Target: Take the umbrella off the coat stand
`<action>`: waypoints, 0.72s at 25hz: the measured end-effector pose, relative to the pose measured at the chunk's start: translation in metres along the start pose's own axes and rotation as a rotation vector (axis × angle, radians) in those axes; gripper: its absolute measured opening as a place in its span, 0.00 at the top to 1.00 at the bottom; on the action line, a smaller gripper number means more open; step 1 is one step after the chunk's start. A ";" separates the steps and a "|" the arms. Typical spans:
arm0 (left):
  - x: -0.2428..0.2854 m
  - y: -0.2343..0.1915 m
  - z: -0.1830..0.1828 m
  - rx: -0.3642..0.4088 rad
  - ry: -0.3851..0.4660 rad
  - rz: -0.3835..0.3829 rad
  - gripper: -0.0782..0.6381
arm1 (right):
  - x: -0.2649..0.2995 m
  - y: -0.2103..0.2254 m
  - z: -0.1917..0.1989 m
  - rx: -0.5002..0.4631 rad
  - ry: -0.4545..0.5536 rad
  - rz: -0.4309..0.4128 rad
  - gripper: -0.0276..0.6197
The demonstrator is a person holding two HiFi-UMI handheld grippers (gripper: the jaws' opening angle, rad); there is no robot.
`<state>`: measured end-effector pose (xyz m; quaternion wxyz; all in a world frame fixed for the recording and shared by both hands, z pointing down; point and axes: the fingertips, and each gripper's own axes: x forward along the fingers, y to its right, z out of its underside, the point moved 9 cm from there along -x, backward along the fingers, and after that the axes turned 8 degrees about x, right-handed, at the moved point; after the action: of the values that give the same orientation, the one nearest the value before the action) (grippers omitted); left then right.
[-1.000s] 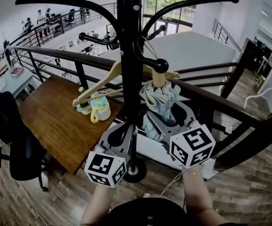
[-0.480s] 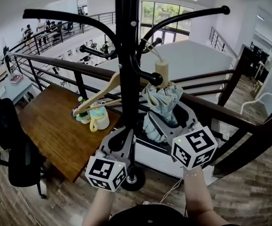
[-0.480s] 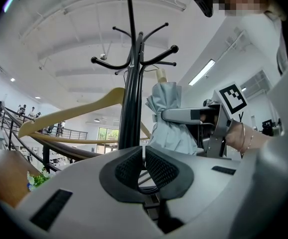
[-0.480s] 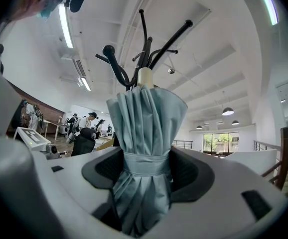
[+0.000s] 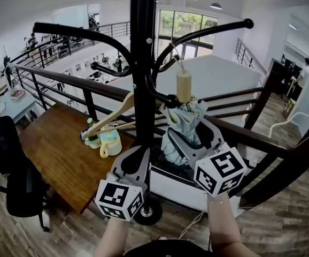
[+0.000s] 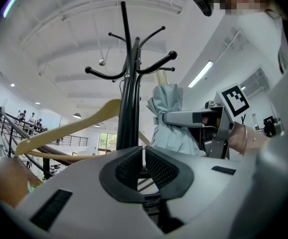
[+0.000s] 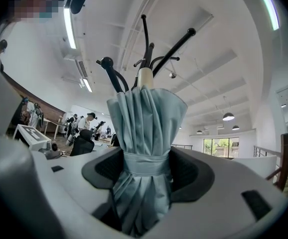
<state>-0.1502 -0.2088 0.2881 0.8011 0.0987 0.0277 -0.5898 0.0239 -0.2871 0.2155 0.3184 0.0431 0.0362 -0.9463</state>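
A folded pale-blue umbrella with a wooden handle stands upright beside the black coat stand. Its handle sits just above the knob of a lower hook, and a thin wrist cord runs up towards the hook arms. My right gripper is shut on the umbrella around its tied strap. My left gripper is low beside the stand's pole, jaws nearly together with nothing between them. A wooden hanger hangs on the stand.
A dark railing runs behind the stand, with an open drop beyond. A wooden table at the left holds a small mug and toy. A black office chair stands at the far left. The stand's base rests on wooden floor.
The right gripper has lifted the umbrella: its wooden handle rose from level with the hook's knob to above it. The left gripper stayed by the pole.
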 end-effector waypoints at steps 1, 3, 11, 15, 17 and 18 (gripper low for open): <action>0.001 0.000 -0.001 0.004 0.003 0.001 0.85 | 0.000 0.001 -0.002 -0.002 0.003 0.001 0.52; 0.003 0.001 -0.004 0.010 0.010 0.002 0.85 | -0.002 0.005 -0.006 -0.008 0.014 0.006 0.52; 0.012 0.014 -0.012 -0.015 0.025 0.030 0.85 | -0.012 0.020 -0.029 -0.018 0.057 0.037 0.52; 0.016 0.017 -0.015 -0.010 0.032 0.045 0.85 | -0.017 0.027 -0.038 -0.020 0.077 0.054 0.52; 0.018 0.017 -0.015 -0.009 0.038 0.047 0.85 | -0.019 0.032 -0.040 -0.023 0.083 0.067 0.52; 0.019 0.016 -0.013 -0.011 0.040 0.049 0.85 | -0.019 0.034 -0.040 -0.026 0.084 0.074 0.52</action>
<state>-0.1281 -0.2196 0.2741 0.8149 0.1069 0.0446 -0.5679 0.0622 -0.2993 0.1765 0.3519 0.0801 0.0600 -0.9307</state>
